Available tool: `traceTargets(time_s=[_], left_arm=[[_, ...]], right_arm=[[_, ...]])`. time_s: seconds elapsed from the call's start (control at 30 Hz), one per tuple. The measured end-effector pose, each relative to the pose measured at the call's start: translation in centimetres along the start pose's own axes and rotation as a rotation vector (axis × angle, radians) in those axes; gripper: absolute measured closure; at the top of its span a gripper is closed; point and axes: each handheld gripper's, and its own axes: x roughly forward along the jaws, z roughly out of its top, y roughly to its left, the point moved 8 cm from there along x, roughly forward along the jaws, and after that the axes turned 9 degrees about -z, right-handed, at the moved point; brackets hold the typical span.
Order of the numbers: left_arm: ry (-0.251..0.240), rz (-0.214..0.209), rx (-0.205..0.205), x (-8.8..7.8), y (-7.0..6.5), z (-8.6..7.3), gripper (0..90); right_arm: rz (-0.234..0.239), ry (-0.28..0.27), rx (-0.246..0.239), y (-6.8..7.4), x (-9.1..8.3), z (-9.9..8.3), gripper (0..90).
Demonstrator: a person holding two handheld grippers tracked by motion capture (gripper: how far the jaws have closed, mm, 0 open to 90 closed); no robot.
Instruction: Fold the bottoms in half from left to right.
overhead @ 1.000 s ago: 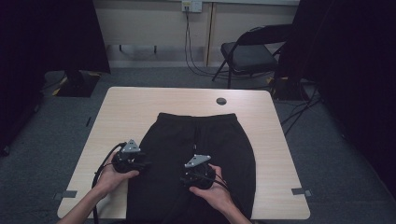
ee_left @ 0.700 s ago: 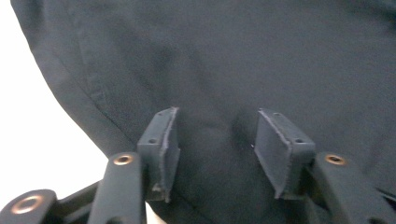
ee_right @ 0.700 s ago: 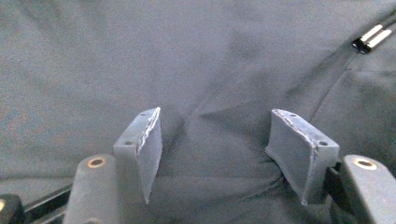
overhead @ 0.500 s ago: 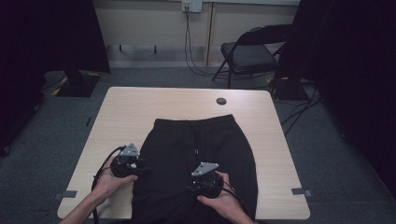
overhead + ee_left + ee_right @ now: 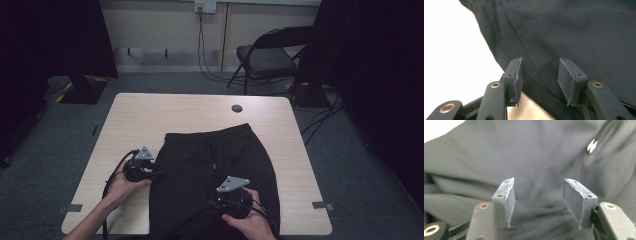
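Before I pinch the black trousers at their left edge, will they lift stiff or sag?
Probably sag: the black trousers lie flat with soft folds near the right gripper, so they look like limp cloth. Likely light, and pushing would bunch them. The left gripper stands open over the hem edge.

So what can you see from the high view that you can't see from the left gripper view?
The high view alone takes in the whole table, a folding chair behind it, a small dark round thing near the far edge, and both hands, with the right tongs over the black pants. The left gripper view alone gives a close look at the left tongs: jaws apart, grey pads over the pants' edge seam, nothing pinched. Both share the black pants and the pale tabletop beside them.
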Motion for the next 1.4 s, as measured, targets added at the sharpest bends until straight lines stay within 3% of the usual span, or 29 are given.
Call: traceTargets(time_s=[0.07, 0.13, 0.17, 0.2, 0.27, 0.3, 0.33, 0.37, 0.4, 0.5, 0.53, 0.6, 0.77, 0.9, 0.97, 1.0, 1.13, 1.27, 1.3, 1.4], left_arm=[[-0.011, 0.022, -0.02, 0.2, 0.5, 0.3, 54.3], [-0.008, 0.023, -0.024, 0.3, 0.4, 0.4, 54.3], [-0.01, 0.024, -0.022, 0.4, 0.5, 0.4, 54.3], [-0.01, 0.024, -0.022, 0.4, 0.5, 0.4, 54.3], [-0.014, 0.022, -0.018, 0.4, 0.5, 0.4, 54.3], [-0.021, 0.023, -0.016, 0.4, 0.5, 0.4, 54.3], [-0.021, 0.023, -0.016, 0.4, 0.5, 0.4, 54.3], [-0.027, 0.019, -0.012, 0.4, 0.5, 0.4, 54.3], [-0.027, 0.019, -0.012, 0.4, 0.5, 0.4, 54.3], [-0.03, 0.014, -0.007, 0.4, 0.6, 0.4, 54.3], [-0.03, 0.014, -0.007, 0.4, 0.6, 0.4, 54.3], [-0.032, 0.015, -0.006, 0.4, 0.6, 0.4, 54.3], [-0.043, 0.023, -0.004, 0.5, 0.8, 0.5, 53.4], [-0.055, 0.025, -0.012, 0.7, 0.9, 0.6, 52.5], [-0.053, 0.028, -0.013, 0.7, 0.9, 0.6, 52.5], [-0.053, 0.028, -0.013, 0.7, 0.9, 0.6, 52.4], [-0.055, 0.031, -0.013, 0.7, 1.1, 0.6, 51.5], [-0.055, 0.036, -0.016, 0.7, 1.2, 0.6, 50.1], [-0.055, 0.036, -0.015, 0.7, 1.2, 0.6, 50.1], [-0.053, 0.036, -0.016, 0.7, 1.2, 0.7, 50.0]], right_arm=[[0.026, -0.015, -0.018, 1.2, -1.4, 1.5, 43.5], [0.036, -0.021, -0.022, 1.8, -1.6, 2.0, 43.9], [0.071, -0.027, -0.035, 3.4, -1.3, 2.8, 46.4], [0.071, -0.027, -0.035, 3.4, -1.3, 2.8, 46.4], [0.103, -0.019, -0.065, 5.5, -0.5, 3.4, 48.9], [0.134, -0.01, -0.109, 7.9, 0.6, 3.9, 51.6], [0.134, -0.01, -0.109, 7.9, 0.6, 3.9, 51.6], [0.174, -0.002, -0.143, 10.2, 1.8, 4.2, 54.0], [0.195, -0.001, -0.146, 11.2, 2.3, 4.4, 54.4], [0.249, -0.007, -0.144, 13.9, 3.7, 5.0, 54.0], [0.249, -0.007, -0.144, 13.9, 3.7, 5.0, 54.0], [0.271, 0.017, -0.162, 15.5, 5.2, 5.1, 51.3], [0.27, 0.022, -0.176, 17.2, 7.1, 5.4, 40.7], [0.269, 0.01, -0.172, 17.9, 7.9, 5.8, 38.9], [0.224, 0.024, -0.19, 17.8, 8.6, 5.7, 39.3], [0.224, 0.024, -0.19, 17.8, 8.6, 5.7, 39.3], [0.184, 0.003, -0.199, 17.4, 8.5, 5.4, 45.1], [0.172, -0.007, -0.177, 16.9, 8.4, 5.3, 58.5], [0.165, -0.001, -0.159, 16.5, 8.4, 5.4, 66.4], [0.158, 0.009, -0.14, 16.2, 8.5, 5.5, 72.6]])
